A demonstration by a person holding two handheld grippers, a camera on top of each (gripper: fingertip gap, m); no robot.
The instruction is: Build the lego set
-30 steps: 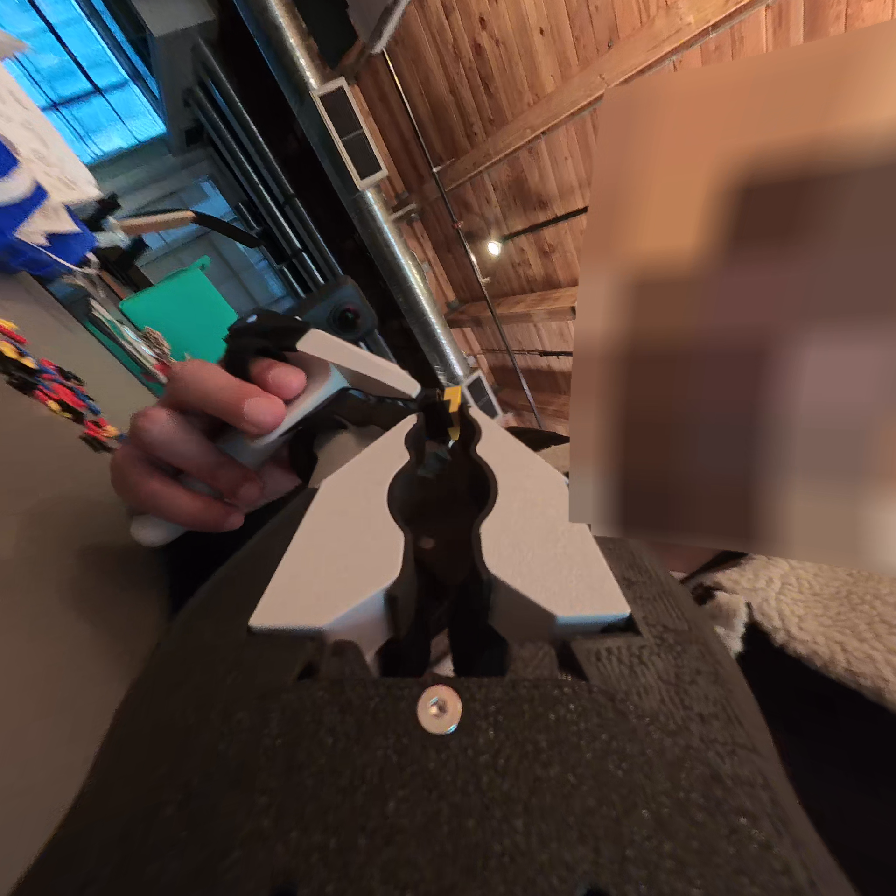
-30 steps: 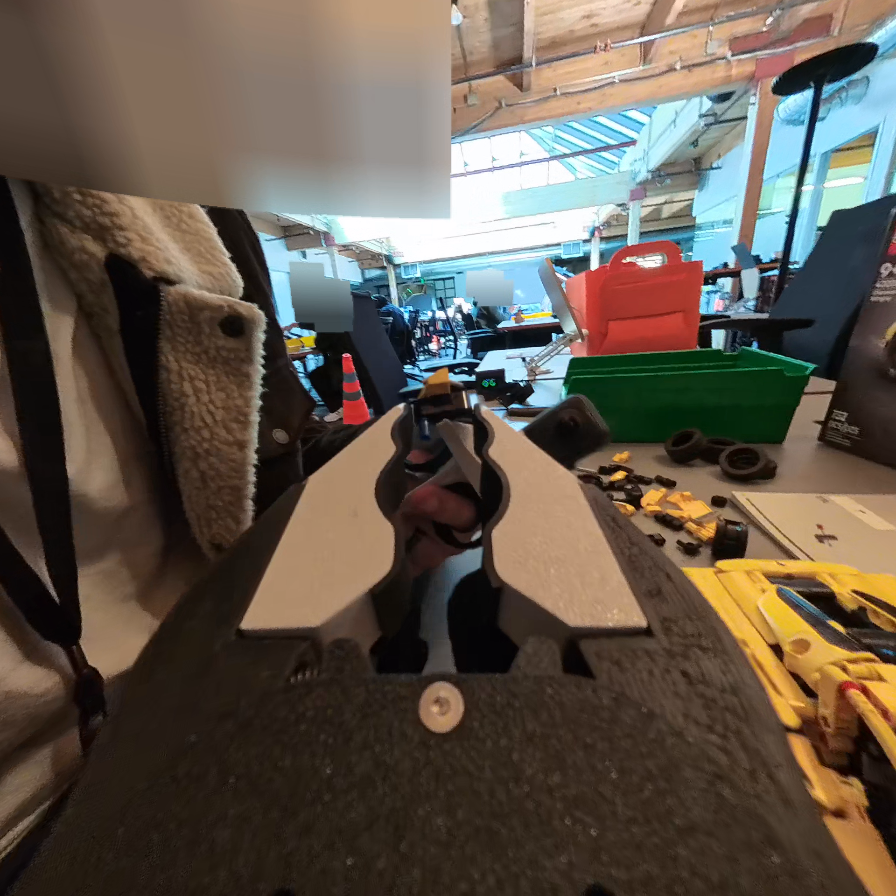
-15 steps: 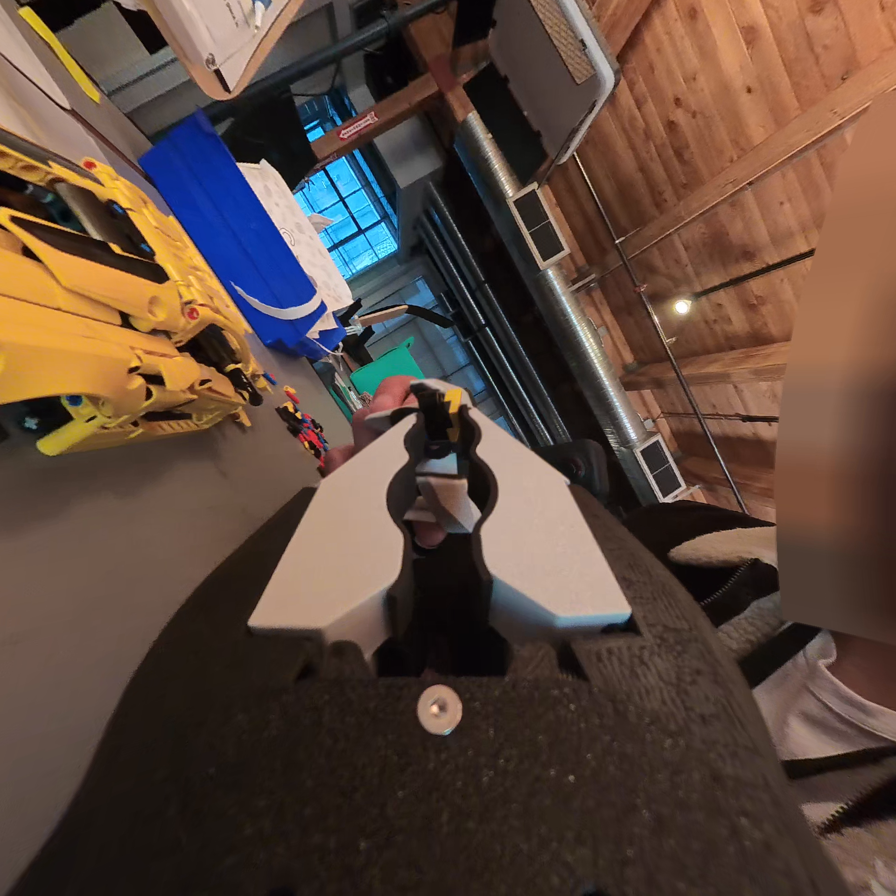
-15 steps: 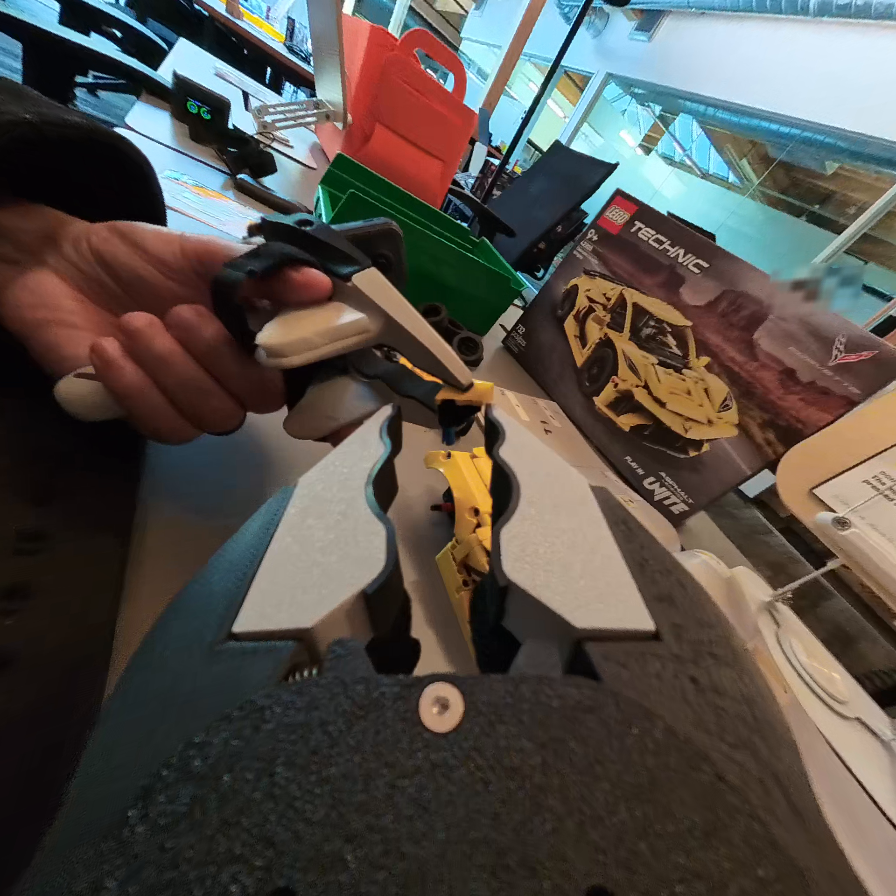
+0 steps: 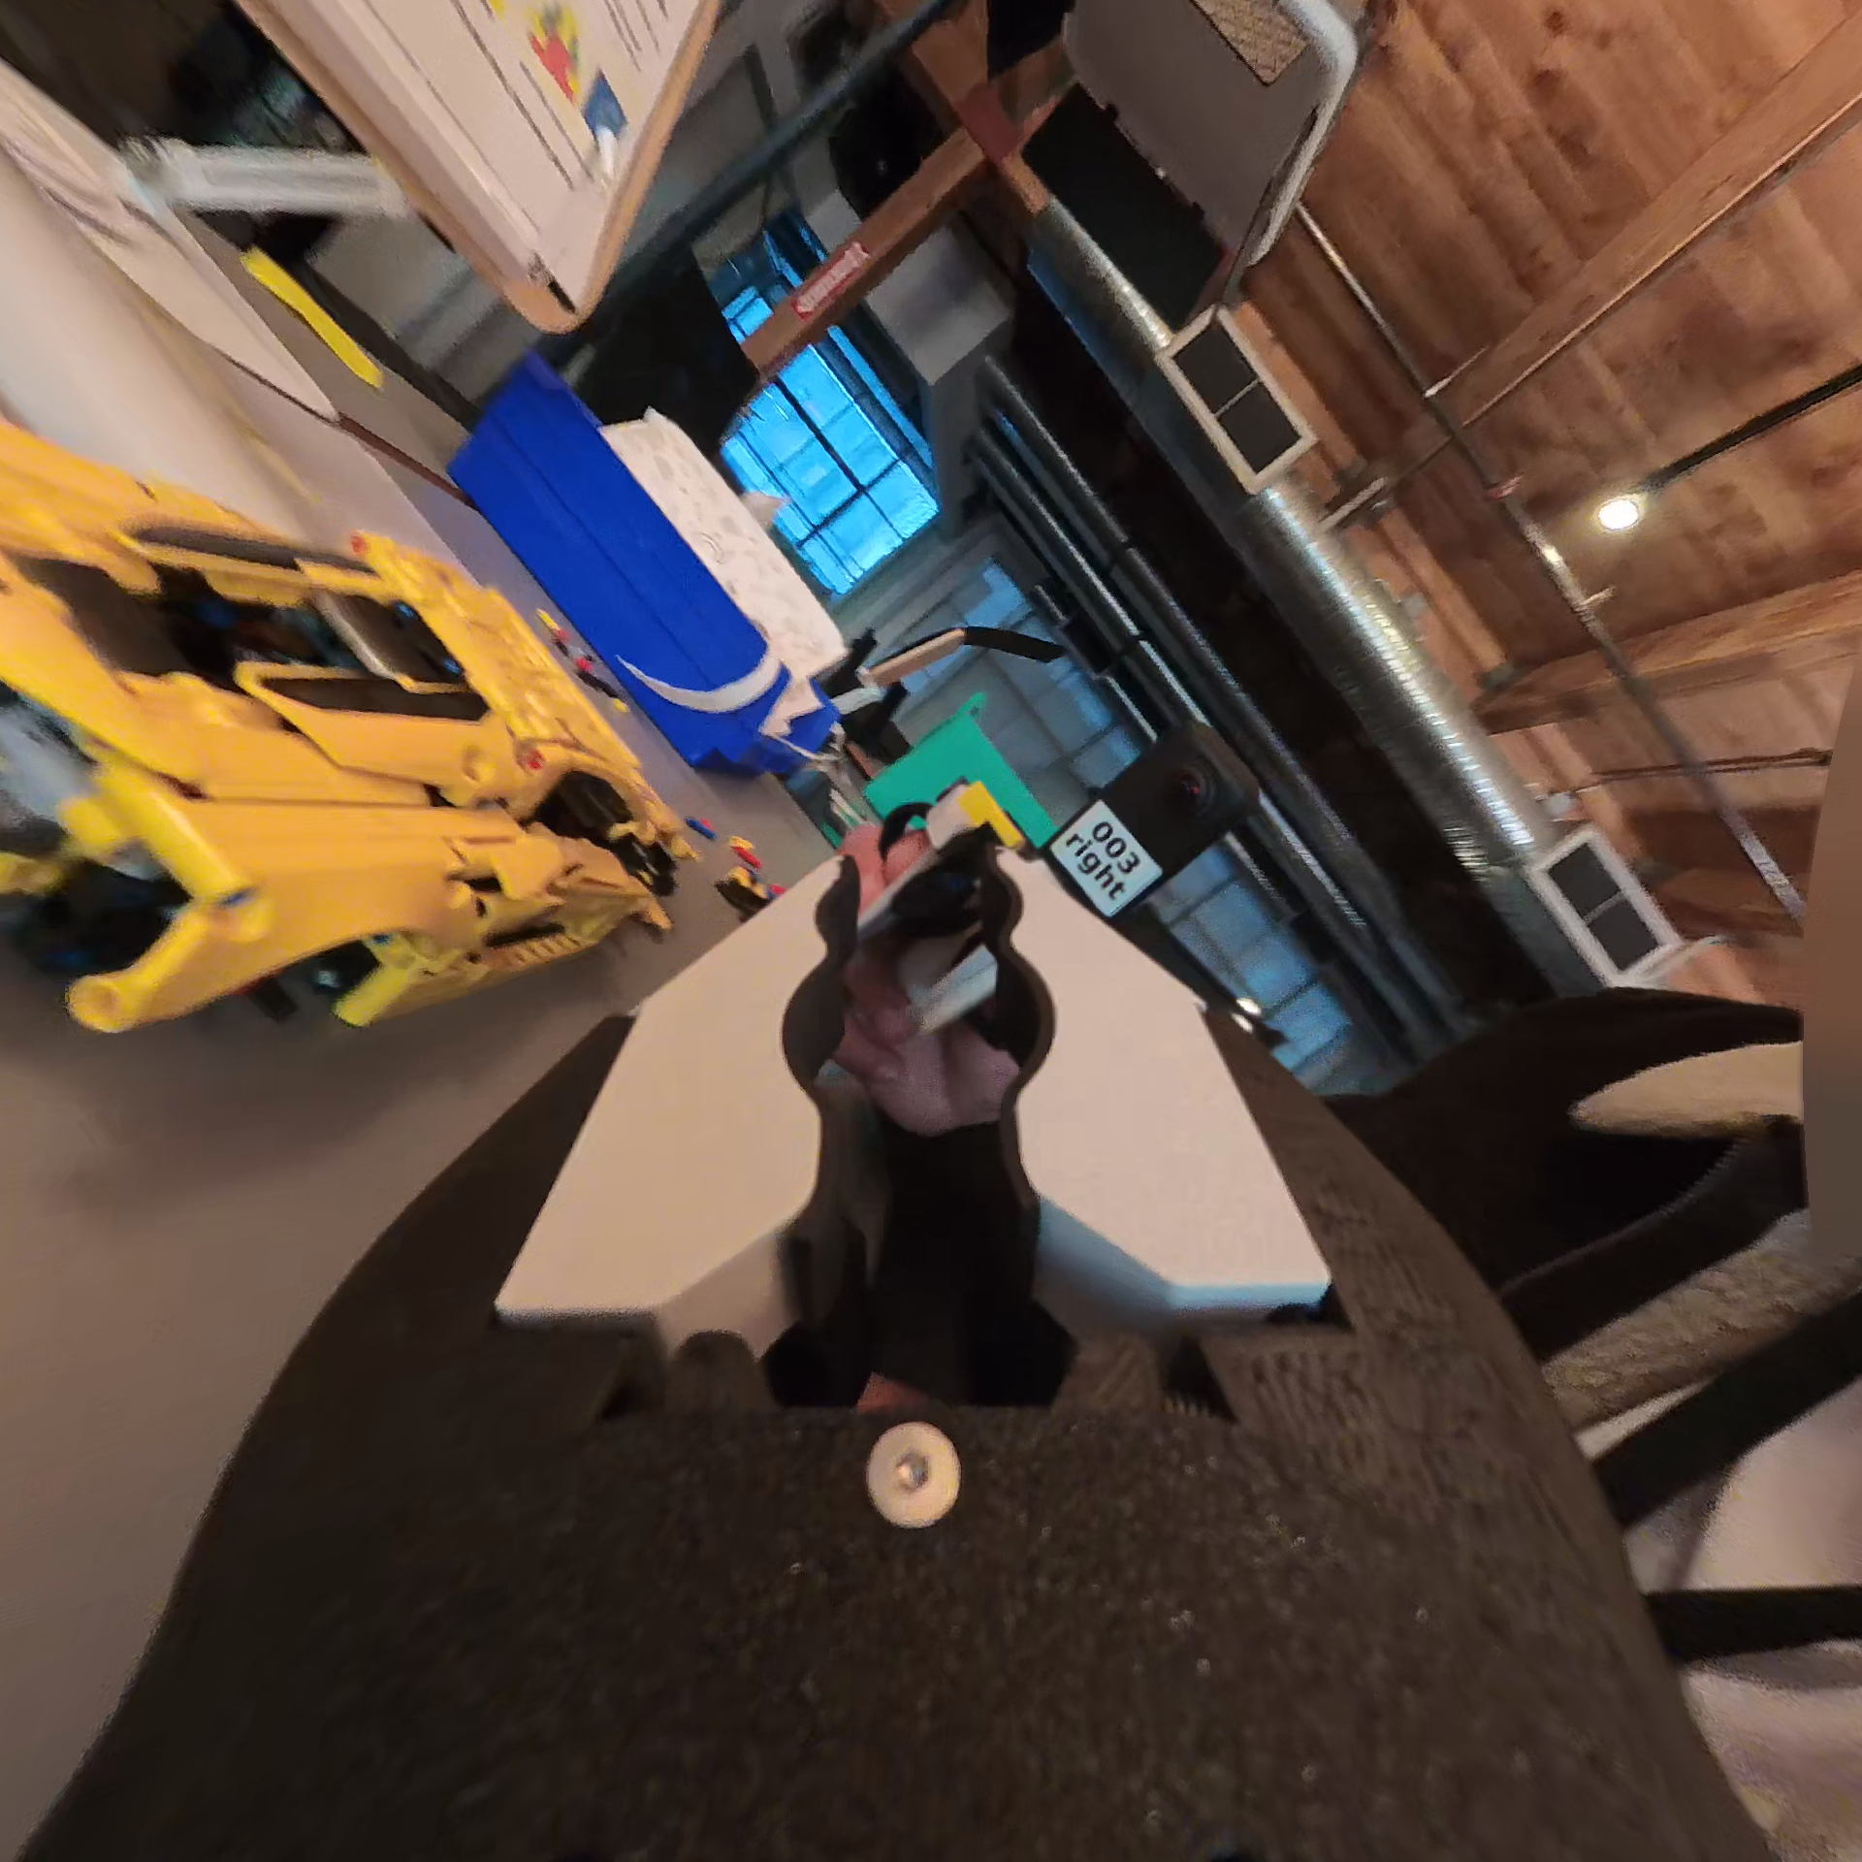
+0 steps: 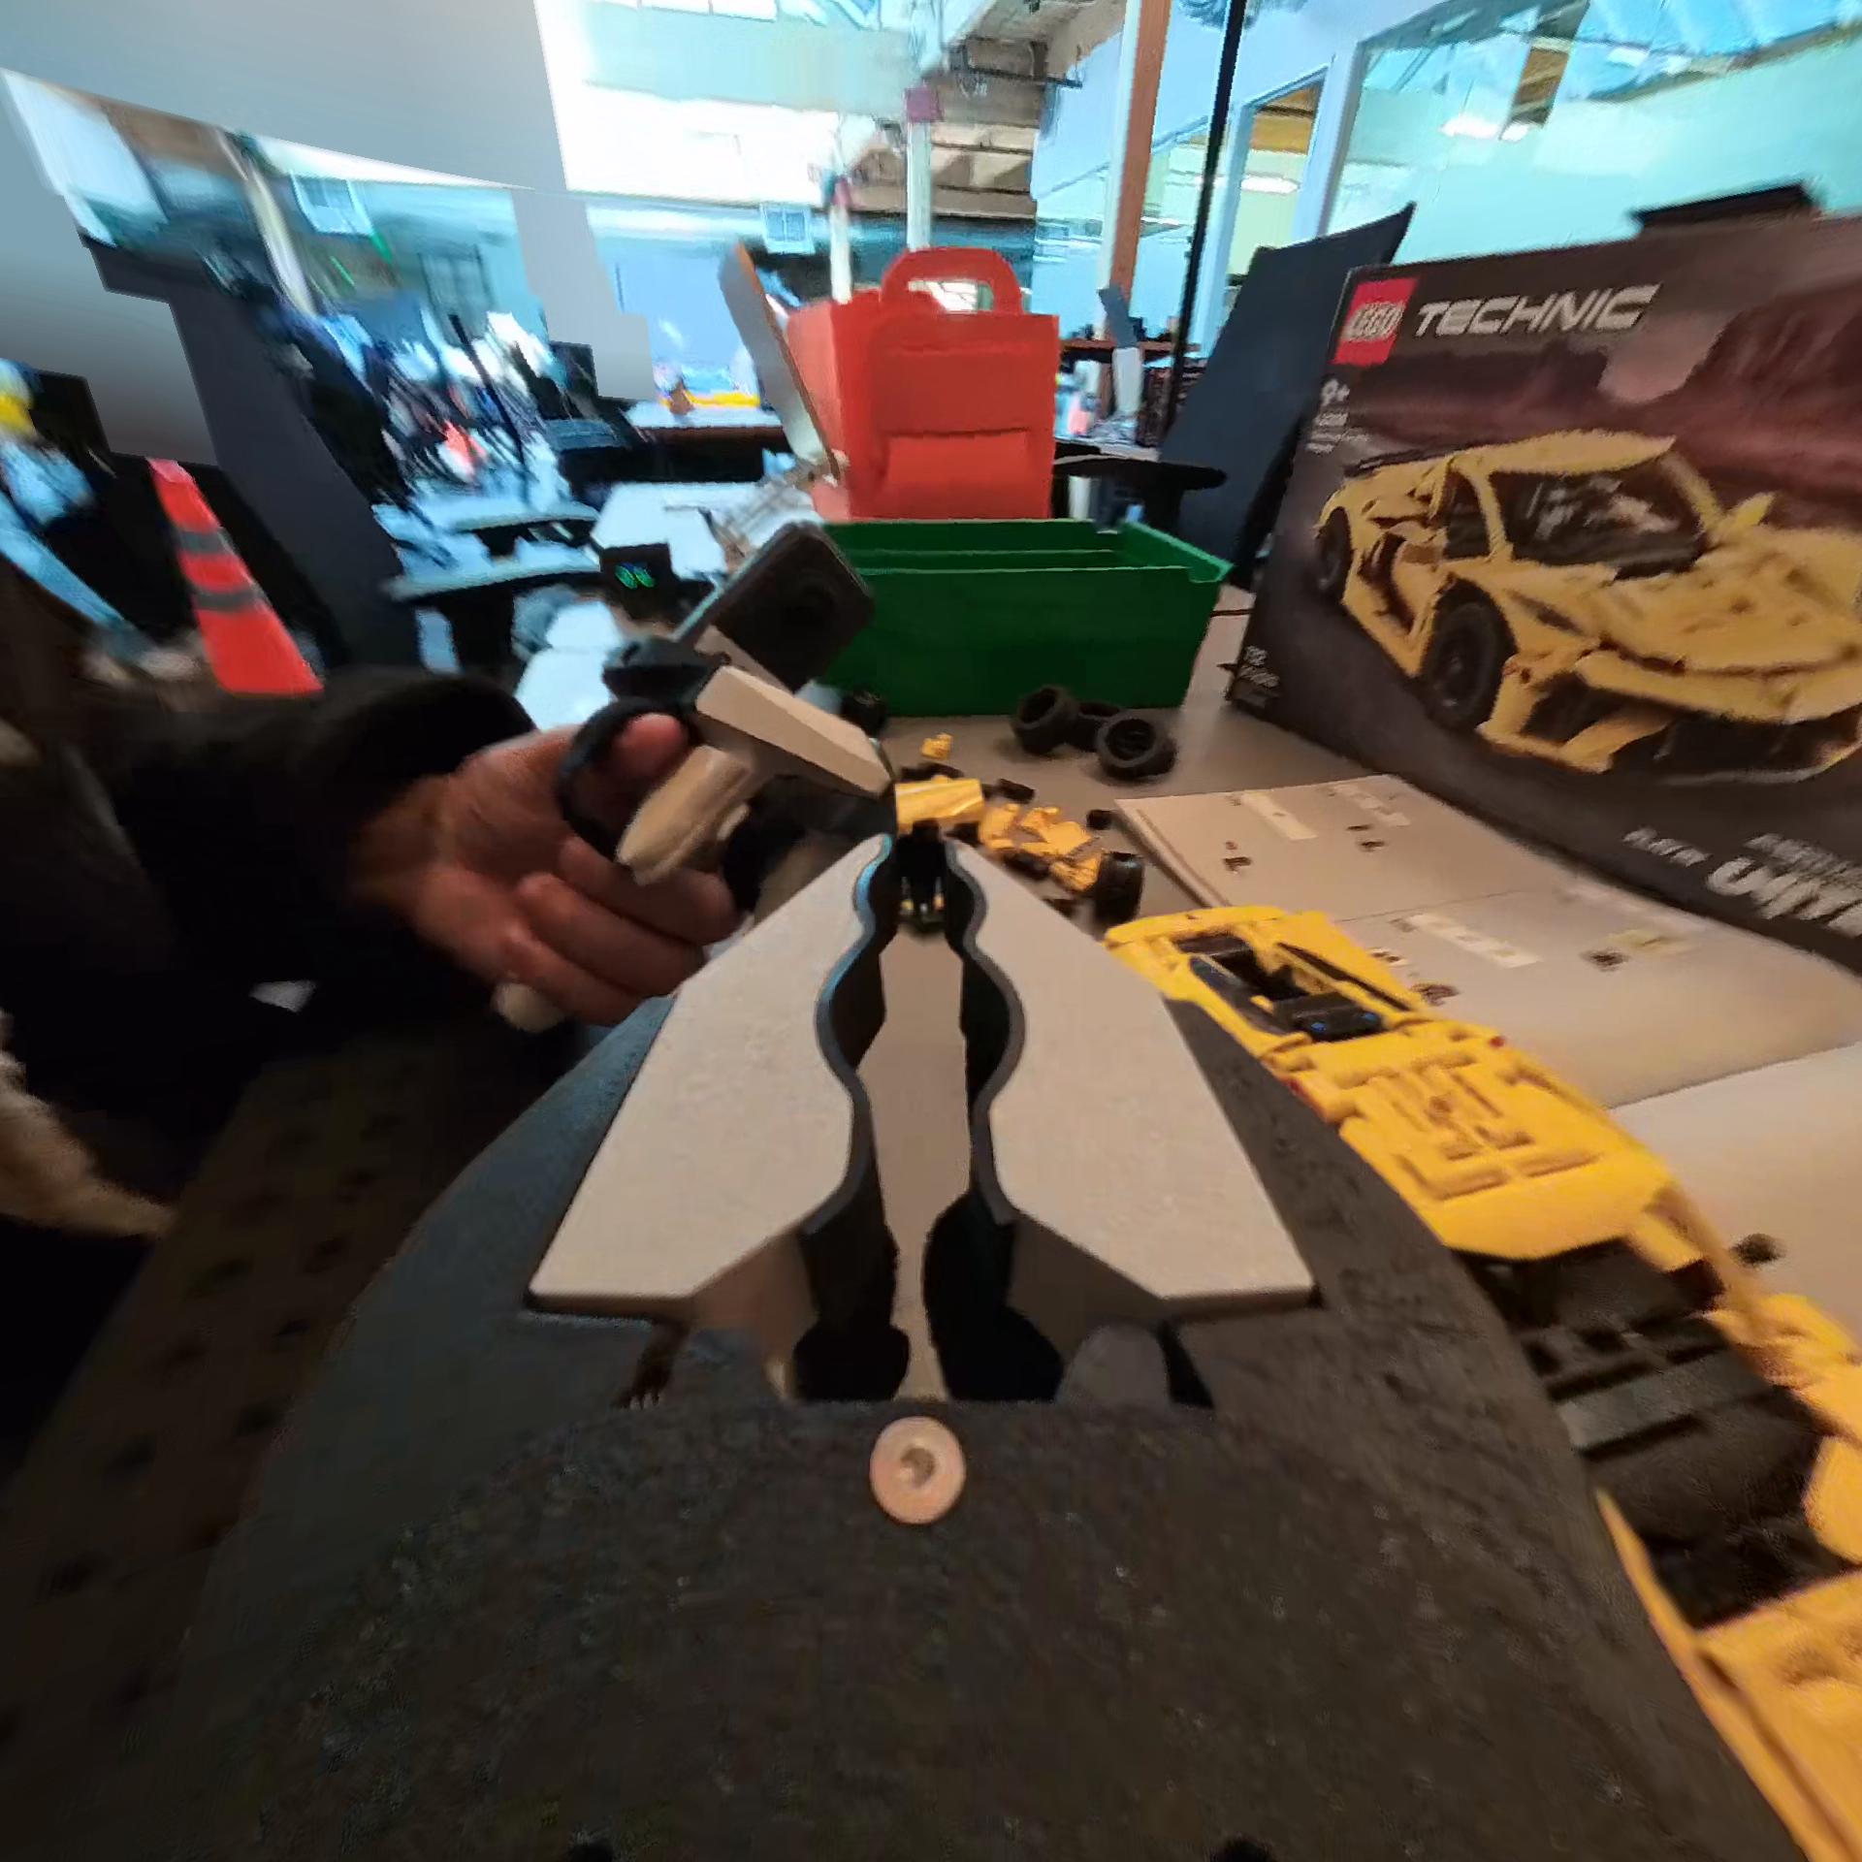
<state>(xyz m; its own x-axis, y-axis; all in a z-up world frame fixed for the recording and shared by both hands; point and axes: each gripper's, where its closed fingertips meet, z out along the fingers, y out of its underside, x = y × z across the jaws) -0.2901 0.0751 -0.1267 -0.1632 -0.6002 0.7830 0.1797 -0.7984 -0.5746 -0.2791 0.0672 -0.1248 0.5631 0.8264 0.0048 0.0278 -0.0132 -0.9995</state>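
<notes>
Grey table (image 6: 1763, 1028) is the work surface. Set box (image 6: 1612, 504) stands upright at the far right edge, picture side facing in. The yellow car model (image 6: 1411, 1108), partly built, lies on the table just right of the right gripper, with black frame parts showing through the body. Blue bin (image 5: 625, 584) sits beyond the car's far end. Green bin (image 6: 1008, 625) is at the back of the table, with a red bag (image 6: 937, 403) standing behind it. The instruction booklet (image 6: 1411, 856) lies open and flat between box and car. Black tyres (image 6: 1098, 725) are clustered in front of the green bin, and loose yellow pieces (image 6: 1038, 836) are scattered just nearer. Both tools are raised off the table, tips meeting. A hand (image 6: 524, 867) holds the left gripper (image 5: 922, 872), whose jaws are clenched on the yellow end of a small yellow-and-black piece (image 6: 937, 804). The right gripper (image 6: 922, 867) has its jaws pinched in on the black end of the same piece, only a narrow gap between its fingers. The piece is in the air between the two tips, above the loose parts. Motion blur hides finer detail.
</notes>
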